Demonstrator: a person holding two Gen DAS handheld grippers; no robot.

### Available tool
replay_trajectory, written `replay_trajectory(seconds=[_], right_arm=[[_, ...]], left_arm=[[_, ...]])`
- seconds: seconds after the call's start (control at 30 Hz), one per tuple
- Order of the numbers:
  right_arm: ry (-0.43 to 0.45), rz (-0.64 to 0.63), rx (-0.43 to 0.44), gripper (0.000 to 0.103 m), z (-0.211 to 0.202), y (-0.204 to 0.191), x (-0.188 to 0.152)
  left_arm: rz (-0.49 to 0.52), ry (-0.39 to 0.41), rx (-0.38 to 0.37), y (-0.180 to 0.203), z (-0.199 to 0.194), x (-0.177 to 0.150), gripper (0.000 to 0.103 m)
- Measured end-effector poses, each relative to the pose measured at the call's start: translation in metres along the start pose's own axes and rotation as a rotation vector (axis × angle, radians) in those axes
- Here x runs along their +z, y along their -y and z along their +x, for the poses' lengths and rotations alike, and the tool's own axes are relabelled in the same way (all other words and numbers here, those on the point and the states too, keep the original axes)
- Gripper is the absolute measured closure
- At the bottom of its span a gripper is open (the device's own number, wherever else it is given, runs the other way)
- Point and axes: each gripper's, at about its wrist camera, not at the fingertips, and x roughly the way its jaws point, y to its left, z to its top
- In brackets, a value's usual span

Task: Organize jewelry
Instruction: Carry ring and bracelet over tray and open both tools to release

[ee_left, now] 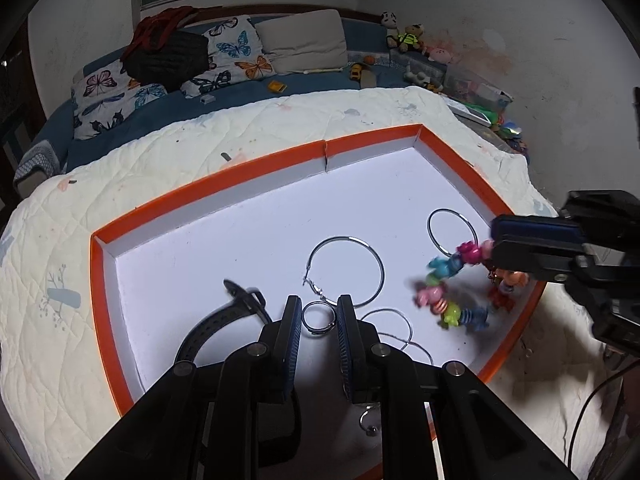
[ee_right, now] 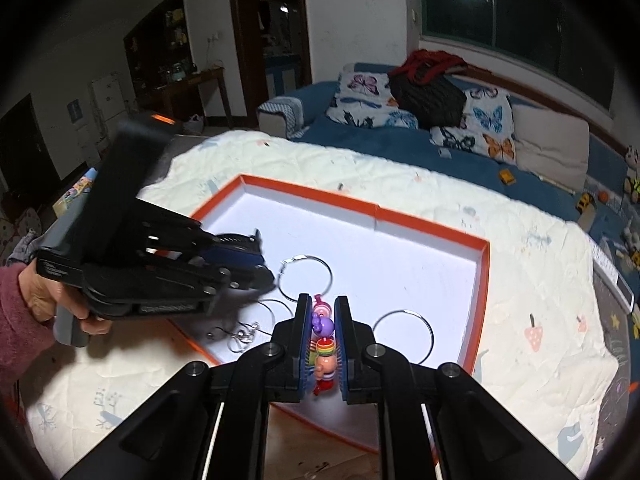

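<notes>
Left hand-held gripper (ee_left: 319,312) wide, small ring (ee_left: 318,317) right between its tips; right hand-held gripper (ee_right: 323,312) clamps bead bracelet (ee_right: 323,334), farther off rightward.

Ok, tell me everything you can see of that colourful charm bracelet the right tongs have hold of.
The charm bracelet is a string of small glossy, plastic-looking figures in pink, blue, green, purple, red and rainbow stripes. The right tongs are shut on one stretch of it; the rest hangs in a blurred loop over the right side of the orange-rimmed tray, beside a large hoop earring. Whether it touches the tray floor is unclear.
</notes>
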Motion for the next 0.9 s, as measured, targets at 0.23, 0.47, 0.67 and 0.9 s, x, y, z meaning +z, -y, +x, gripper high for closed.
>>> replay_trajectory(seconds=[0.23,0.47,0.67,0.9], right_arm=[[-0.060,0.014,-0.018,0.089,0.012,0.005,-0.007],[-0.085,0.031,-0.040,0.081,0.016,0.011,-0.008],[-0.060,0.032,-0.057,0.066,0.001,0.011,-0.008],[-0.028,0.032,-0.065,0.066,-0.033,0.005,-0.017]], left_arm=[[0.018,-0.004,0.014,0.004,0.006,0.004,0.083],[0.024,0.008,0.021,0.009,0.003,0.005,0.060],[0.024,0.016,0.029,0.014,-0.005,0.003,0.059],[0.033,0.054,0.054,0.030,-0.040,-0.013,0.059]])
